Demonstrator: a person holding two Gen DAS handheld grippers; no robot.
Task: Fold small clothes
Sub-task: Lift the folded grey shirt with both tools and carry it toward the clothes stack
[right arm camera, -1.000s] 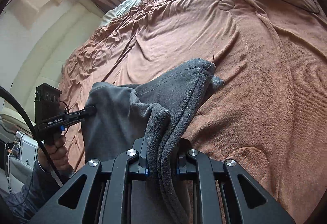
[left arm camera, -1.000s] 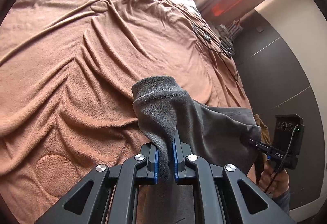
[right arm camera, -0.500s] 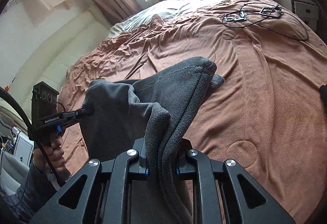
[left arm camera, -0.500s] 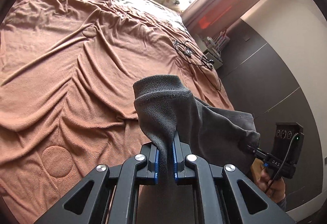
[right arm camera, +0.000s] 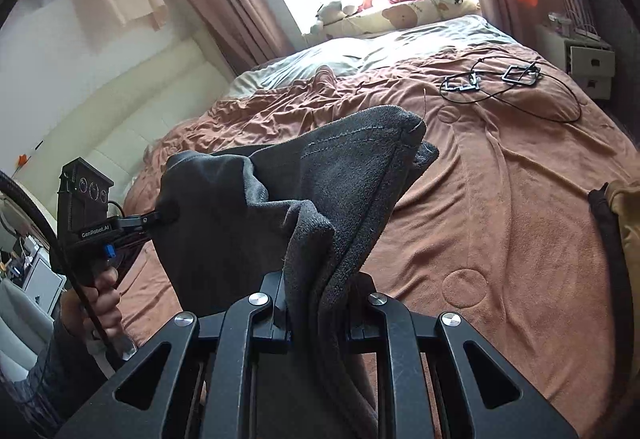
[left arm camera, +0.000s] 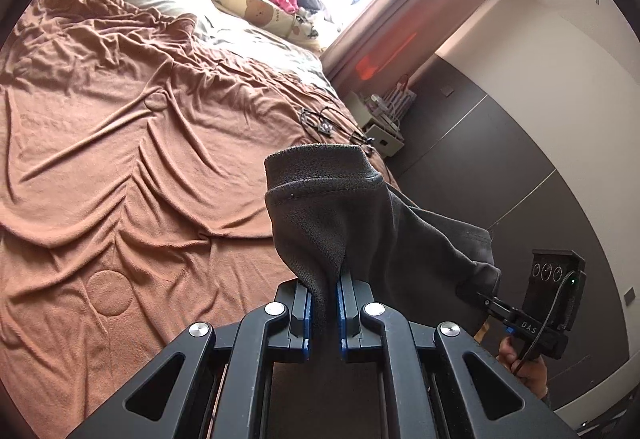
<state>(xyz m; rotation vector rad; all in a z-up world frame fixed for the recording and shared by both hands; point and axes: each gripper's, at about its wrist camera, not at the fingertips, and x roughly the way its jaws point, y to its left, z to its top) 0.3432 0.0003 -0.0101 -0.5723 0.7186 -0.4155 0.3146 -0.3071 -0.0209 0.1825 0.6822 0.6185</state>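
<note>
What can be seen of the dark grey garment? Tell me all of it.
The dark grey garment looks like soft fleece with stitched hems. It hangs in the air above the brown blanket, stretched and sagging between the left gripper and the right gripper, each shut on a bunched corner. What kind of garment it is cannot be told.

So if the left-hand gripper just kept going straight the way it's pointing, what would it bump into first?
Probably the brown blanket on the bed. The left gripper is shut on the grey garment, which travels with it, and beyond that only blanket shows ahead, though depth is hard to judge.
</note>
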